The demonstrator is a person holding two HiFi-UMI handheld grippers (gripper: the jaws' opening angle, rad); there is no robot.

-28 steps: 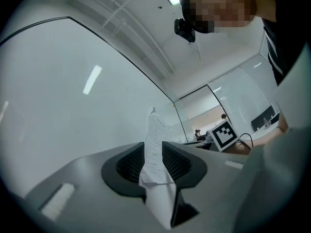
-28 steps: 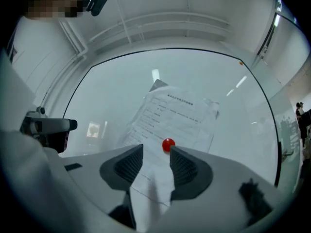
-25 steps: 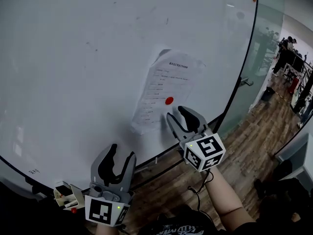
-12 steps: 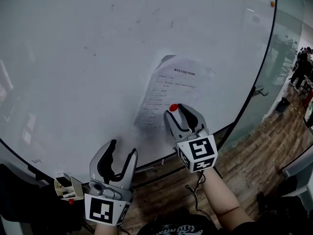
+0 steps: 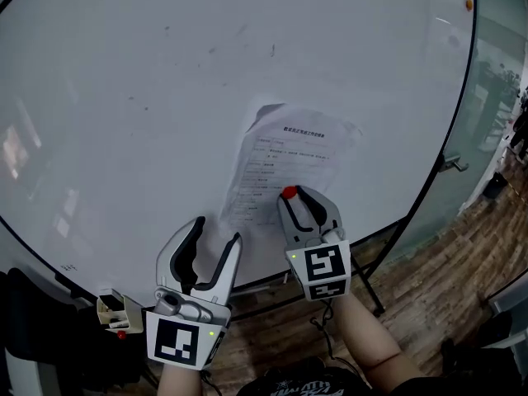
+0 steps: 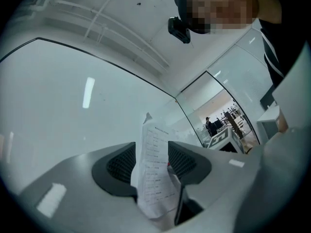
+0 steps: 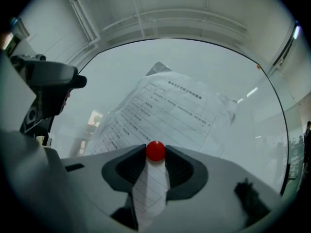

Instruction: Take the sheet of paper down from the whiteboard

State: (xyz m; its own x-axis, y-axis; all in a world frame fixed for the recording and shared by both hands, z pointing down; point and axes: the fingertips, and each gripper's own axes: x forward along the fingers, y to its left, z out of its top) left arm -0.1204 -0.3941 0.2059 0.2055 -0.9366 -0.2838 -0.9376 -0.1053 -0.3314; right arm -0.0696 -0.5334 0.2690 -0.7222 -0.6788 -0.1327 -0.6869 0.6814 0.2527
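A printed sheet of paper (image 5: 285,163) hangs slightly askew on the whiteboard (image 5: 124,97), pinned by a round red magnet (image 5: 289,192) near its lower middle. My right gripper (image 5: 291,196) is at the board with its jaws closing, and the magnet (image 7: 155,150) sits between its tips, touching both pads. Beyond the jaws, the right gripper view shows the paper (image 7: 170,110). My left gripper (image 5: 217,231) stands open just below the sheet's lower left corner. In the left gripper view the paper (image 6: 154,164) shows through the gap of the left gripper (image 6: 151,155), untouched.
The whiteboard's black frame runs along its lower edge (image 5: 264,283). A small orange magnet (image 5: 469,5) sits at the board's top right. Right of the board are a glass partition (image 5: 487,122) and wooden floor (image 5: 445,279). A small box of markers (image 5: 115,312) hangs at the lower left.
My right gripper moved up the paper to the red magnet and its jaws narrowed around it. My left gripper rose toward the sheet's lower left corner.
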